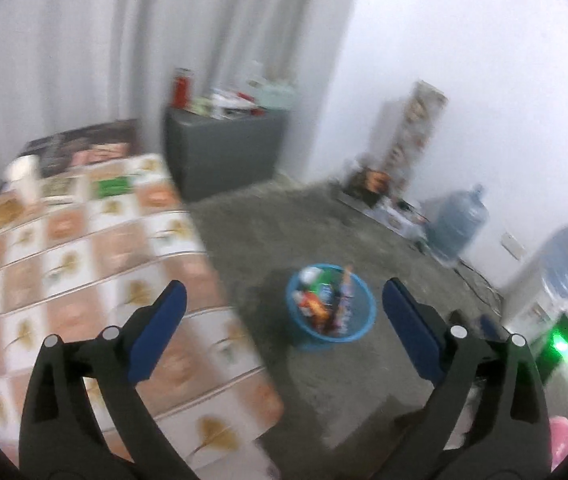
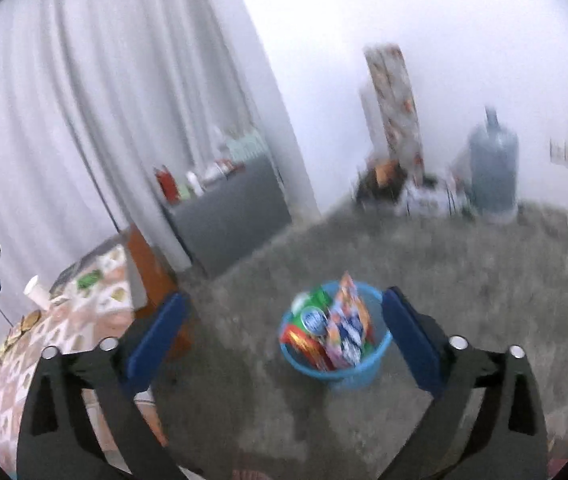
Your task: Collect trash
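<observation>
A blue plastic basket (image 1: 358,330) stands on the grey floor, filled with colourful wrappers and packets (image 1: 324,300). It also shows in the right wrist view (image 2: 348,376), where a tall packet (image 2: 346,320) sticks up from it. My left gripper (image 1: 284,300) is open and empty, held high above the floor with the basket between its blue pads. My right gripper (image 2: 284,308) is open and empty too, above the basket. Trash lies on the table: a green wrapper (image 1: 114,186), a white cup (image 1: 24,178) and gold wrappers (image 1: 0,214).
A table with a patterned cloth (image 1: 104,280) fills the left. A grey cabinet (image 1: 224,148) with bottles stands by the curtain. Water jugs (image 1: 458,224) and boxes line the right wall. A device with a green light (image 1: 560,344) sits at right.
</observation>
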Tool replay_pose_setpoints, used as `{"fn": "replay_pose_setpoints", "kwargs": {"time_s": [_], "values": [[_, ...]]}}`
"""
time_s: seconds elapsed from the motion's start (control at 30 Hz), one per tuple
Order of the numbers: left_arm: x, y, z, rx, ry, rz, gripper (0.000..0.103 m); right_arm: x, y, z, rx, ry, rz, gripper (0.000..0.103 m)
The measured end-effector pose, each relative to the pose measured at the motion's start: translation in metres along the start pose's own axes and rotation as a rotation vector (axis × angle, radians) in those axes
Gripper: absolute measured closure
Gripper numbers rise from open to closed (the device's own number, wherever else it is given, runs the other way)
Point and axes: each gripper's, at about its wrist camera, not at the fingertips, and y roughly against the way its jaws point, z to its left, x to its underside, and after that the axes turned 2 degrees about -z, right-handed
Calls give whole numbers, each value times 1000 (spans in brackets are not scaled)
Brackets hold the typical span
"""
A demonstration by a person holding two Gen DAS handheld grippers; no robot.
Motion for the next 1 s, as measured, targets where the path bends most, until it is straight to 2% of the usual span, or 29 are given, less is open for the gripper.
{"fn": "replay_pose_setpoints", "kwargs": {"time_s": [0.1, 0.23, 0.3, 0.33, 0.47, 0.53, 0.63, 0.8, 1.0], "values": [[22, 37, 27, -152, -17, -34, 9, -4, 26, 36, -48, 60, -32, 6], [49, 72, 70, -233, 57, -32, 9, 1, 51, 83, -116, 176, -22, 6], [61, 83, 88, -286, 78, -18, 9, 9, 58, 110, -170, 263, 18, 6], [69, 86, 96, -343, 87, -3, 9, 16, 61, 127, -180, 330, 50, 6], [96, 93, 119, -467, 146, 24, 9, 39, 58, 160, -138, 452, 156, 6], [106, 92, 130, -481, 181, 44, 9, 45, 53, 166, -134, 452, 217, 6], [116, 89, 142, -513, 186, 63, 9, 52, 41, 164, -83, 458, 302, 6], [122, 71, 156, -488, 202, 147, 9, 61, 33, 155, -14, 468, 347, 6], [122, 63, 159, -492, 218, 153, 9, 58, 16, 152, 19, 468, 369, 6]]}}
